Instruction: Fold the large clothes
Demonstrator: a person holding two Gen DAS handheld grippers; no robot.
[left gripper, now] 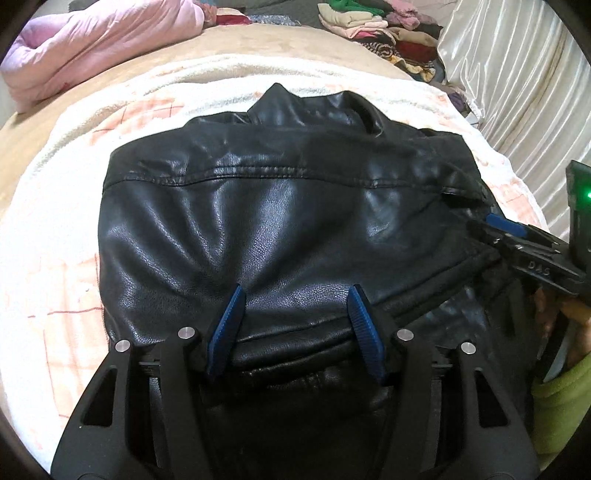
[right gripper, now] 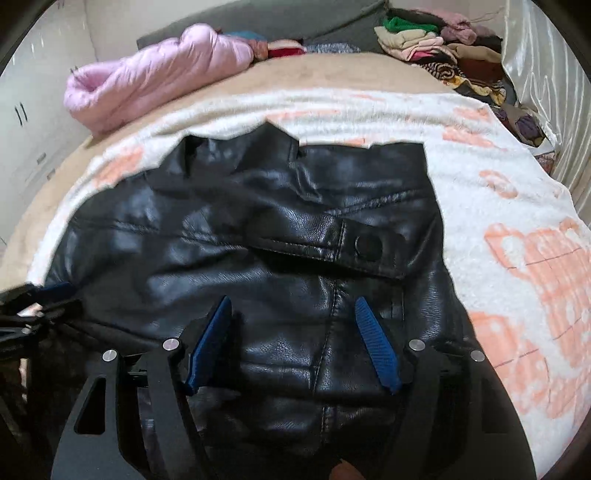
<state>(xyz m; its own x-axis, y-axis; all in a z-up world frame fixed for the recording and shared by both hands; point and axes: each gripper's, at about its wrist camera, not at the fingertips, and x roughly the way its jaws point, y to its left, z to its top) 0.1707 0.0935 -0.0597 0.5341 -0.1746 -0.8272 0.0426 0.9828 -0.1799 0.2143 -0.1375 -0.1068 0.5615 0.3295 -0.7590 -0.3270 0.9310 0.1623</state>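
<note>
A black leather jacket (left gripper: 280, 206) lies back up on a white and pink blanket (left gripper: 55, 258), collar at the far end. My left gripper (left gripper: 295, 295) is open, its blue pads spread over the jacket's near middle, empty. The right gripper (left gripper: 506, 229) shows at the right edge over the jacket's right side. In the right wrist view the jacket (right gripper: 258, 240) shows a cuff strap with a snap button (right gripper: 369, 247). My right gripper (right gripper: 293, 306) is open above the leather, empty. The left gripper (right gripper: 44, 295) shows at the left edge.
A pink puffy coat (left gripper: 92, 48) lies at the far left of the bed. A pile of mixed clothes (left gripper: 388, 33) sits at the far right. A shiny cream curtain (left gripper: 517, 74) hangs along the right side. White cabinets (right gripper: 33, 110) stand at the left.
</note>
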